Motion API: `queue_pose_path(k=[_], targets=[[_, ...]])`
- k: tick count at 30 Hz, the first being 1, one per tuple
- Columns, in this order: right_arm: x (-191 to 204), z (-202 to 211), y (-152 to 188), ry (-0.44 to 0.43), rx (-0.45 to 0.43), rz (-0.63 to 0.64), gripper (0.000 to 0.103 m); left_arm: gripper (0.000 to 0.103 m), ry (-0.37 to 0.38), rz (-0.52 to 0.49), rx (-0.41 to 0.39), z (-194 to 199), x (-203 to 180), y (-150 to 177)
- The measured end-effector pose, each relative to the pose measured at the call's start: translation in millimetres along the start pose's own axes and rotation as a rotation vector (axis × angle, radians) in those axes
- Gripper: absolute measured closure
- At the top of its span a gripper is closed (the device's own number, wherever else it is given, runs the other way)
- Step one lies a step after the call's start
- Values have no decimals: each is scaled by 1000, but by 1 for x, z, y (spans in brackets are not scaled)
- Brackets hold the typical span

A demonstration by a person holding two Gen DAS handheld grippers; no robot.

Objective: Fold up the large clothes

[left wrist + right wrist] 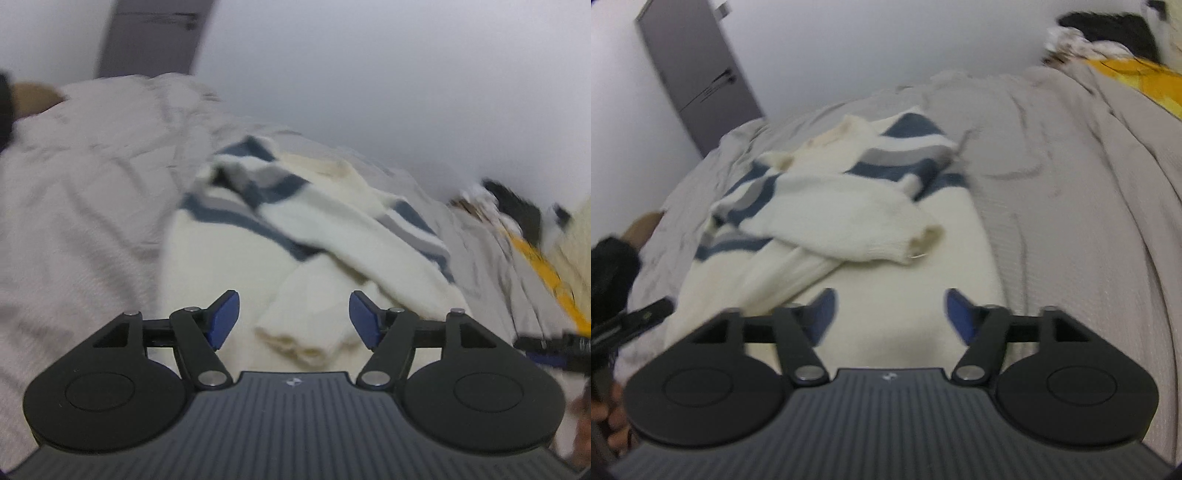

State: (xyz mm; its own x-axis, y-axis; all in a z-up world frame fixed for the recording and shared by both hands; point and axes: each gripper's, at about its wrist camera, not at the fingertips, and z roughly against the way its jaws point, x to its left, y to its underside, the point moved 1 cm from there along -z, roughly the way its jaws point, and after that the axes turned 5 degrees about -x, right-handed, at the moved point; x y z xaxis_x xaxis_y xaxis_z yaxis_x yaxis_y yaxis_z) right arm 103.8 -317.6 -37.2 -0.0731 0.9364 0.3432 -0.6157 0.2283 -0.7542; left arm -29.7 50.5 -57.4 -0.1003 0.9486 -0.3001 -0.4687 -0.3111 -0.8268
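Observation:
A cream sweater point(221, 258) with navy and grey stripes lies on the bed, both sleeves folded across its body. It also shows in the right wrist view point(923, 258). My left gripper point(294, 319) is open and empty, hovering over the sweater's lower part, with a sleeve cuff point(306, 332) between its blue fingers. My right gripper point(890, 315) is open and empty above the sweater's plain cream lower part. The other sleeve cuff point(916, 240) lies just ahead of it.
A light grey bedspread point(1071, 221) covers the bed. A white wall point(369, 74) and a dark door point(698, 77) stand behind. Yellow and black items point(1126, 66) lie at the bed's far right. The right gripper's edge point(554, 347) shows in the left view.

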Motion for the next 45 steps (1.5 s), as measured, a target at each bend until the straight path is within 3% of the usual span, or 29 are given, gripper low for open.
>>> queue_pose_path(k=[6, 11, 16, 22, 28, 33, 36, 42, 45], targets=[[-36, -18, 4, 65, 59, -176, 19, 31, -64, 173, 0, 5, 41, -9], [-67, -30, 10, 78, 107, -374, 19, 31, -81, 377, 105, -22, 81, -3], [-89, -50, 22, 107, 174, -525, 19, 31, -48, 530, 199, -47, 106, 8], [-93, -64, 27, 113, 224, -575, 16, 30, 38, 567, 211, -55, 104, 12], [-95, -50, 24, -11, 167, -671, 15, 30, 237, 579, 154, -44, 88, 6], [-99, -34, 24, -85, 127, -743, 15, 30, 312, 558, 162, -43, 74, 7], [-96, -27, 24, -104, 122, -725, 15, 30, 291, 554, 197, -42, 68, 13], [-84, -27, 29, -144, 176, -686, 16, 30, 216, 522, 352, -52, 55, 36], [-74, -23, 29, -49, 173, -589, 16, 30, 198, 510, 370, -55, 50, 46]])
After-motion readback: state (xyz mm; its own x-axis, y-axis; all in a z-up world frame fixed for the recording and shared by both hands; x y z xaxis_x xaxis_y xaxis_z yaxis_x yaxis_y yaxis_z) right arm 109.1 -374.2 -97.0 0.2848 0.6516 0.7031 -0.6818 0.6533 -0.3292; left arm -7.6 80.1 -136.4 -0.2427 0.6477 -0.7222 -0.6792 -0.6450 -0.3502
